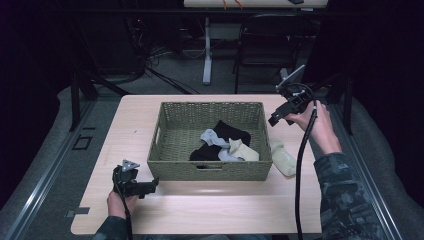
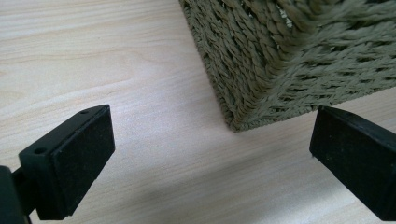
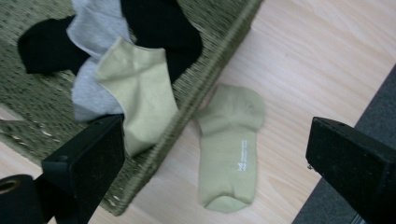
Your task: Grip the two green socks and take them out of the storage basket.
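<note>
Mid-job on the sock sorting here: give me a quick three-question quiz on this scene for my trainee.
1. True or false: the pale green sock on the table lies inside the woven basket.
2. Which sock colours lie in the basket? A) black, grey, pale green B) red, blue C) white only
3. Fill in: the right gripper has its jaws ____ with nothing between them.

Key
1. False. It lies flat on the table just outside the basket's right wall.
2. A: the black socks, the grey sock and the pale green sock in the basket.
3. Open. The left gripper, near the basket's front left corner, is open too.
</note>
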`<state>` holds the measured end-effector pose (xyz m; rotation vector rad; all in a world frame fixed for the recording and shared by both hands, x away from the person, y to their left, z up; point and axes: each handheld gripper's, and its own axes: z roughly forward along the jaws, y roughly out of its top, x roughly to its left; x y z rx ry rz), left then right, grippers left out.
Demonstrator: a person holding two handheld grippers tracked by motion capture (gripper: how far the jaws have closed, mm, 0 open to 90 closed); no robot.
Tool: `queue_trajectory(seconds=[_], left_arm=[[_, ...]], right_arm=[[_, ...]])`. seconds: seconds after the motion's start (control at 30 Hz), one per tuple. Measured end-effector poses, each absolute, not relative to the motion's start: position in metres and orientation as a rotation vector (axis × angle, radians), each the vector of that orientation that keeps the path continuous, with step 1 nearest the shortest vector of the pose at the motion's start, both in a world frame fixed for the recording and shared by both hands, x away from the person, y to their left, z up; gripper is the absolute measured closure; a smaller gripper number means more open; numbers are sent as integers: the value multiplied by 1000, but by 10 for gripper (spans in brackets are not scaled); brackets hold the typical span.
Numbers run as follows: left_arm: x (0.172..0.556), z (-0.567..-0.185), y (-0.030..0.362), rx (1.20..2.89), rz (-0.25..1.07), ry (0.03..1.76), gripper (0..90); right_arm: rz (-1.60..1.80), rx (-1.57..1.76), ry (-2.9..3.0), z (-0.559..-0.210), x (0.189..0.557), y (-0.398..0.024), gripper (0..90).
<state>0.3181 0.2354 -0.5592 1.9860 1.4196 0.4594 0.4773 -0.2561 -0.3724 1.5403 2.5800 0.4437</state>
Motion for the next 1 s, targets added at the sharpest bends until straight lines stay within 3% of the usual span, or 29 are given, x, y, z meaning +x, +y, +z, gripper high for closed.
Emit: queue_trajectory(seconds=[0.43, 1.0], left_arm=[[317, -559, 235, 1987, 454, 1410, 0], [318, -559, 235, 1986, 454, 1410, 0]], right_arm=[[468, 1389, 2665, -363, 477, -205, 25], [467, 1281, 2789, -386, 482, -150, 79]])
